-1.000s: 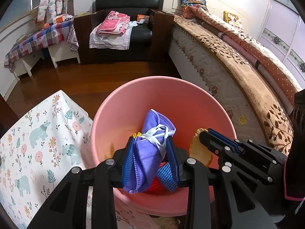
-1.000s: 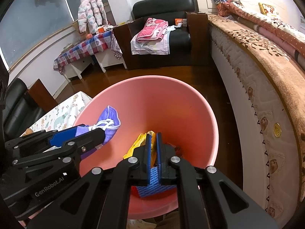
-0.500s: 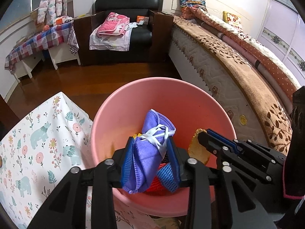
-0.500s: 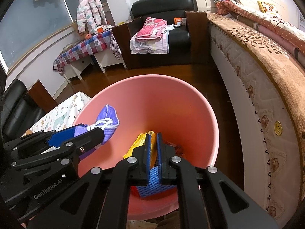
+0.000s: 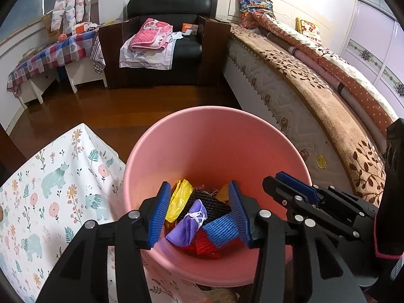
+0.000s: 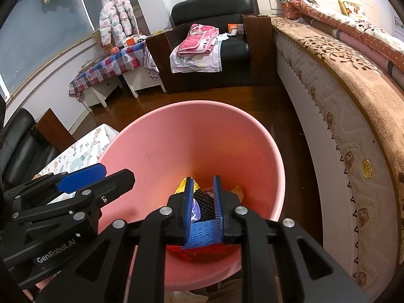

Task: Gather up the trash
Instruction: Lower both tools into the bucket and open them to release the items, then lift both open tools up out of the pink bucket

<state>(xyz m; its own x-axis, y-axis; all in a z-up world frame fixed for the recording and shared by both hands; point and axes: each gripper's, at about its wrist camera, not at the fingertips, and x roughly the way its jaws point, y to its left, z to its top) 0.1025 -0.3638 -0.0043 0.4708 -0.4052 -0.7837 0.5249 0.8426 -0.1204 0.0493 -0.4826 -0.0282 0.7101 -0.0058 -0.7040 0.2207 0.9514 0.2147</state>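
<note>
A pink bin (image 5: pixel 214 136) stands below both grippers. My left gripper (image 5: pixel 199 212) hangs over its mouth with jaws opening and nothing between the pads. A purple face mask (image 5: pixel 192 219) lies loose in the bin among a yellow wrapper (image 5: pixel 179 199), black mesh (image 5: pixel 209 202), blue mesh (image 5: pixel 222 229) and red mesh (image 5: pixel 202 246). My right gripper (image 6: pixel 204 202) is beside it over the same bin (image 6: pixel 192 131). Its jaws are opening with a narrow gap that holds nothing. Through that gap the black mesh (image 6: pixel 204 202) shows below. An orange scrap (image 6: pixel 237 192) lies by the bin wall.
A table with a floral cloth (image 5: pixel 50 189) touches the bin on the left. A bed with a brown patterned cover (image 5: pixel 328 116) runs along the right. Beyond the wooden floor (image 5: pixel 126 106) stand a black armchair (image 5: pixel 166 38) with laundry and a low checked table (image 5: pixel 50 55).
The left jaws spread and the purple mask dropped from them into the bin. The right jaws parted and the yellow-orange piece they pinched is no longer between them.
</note>
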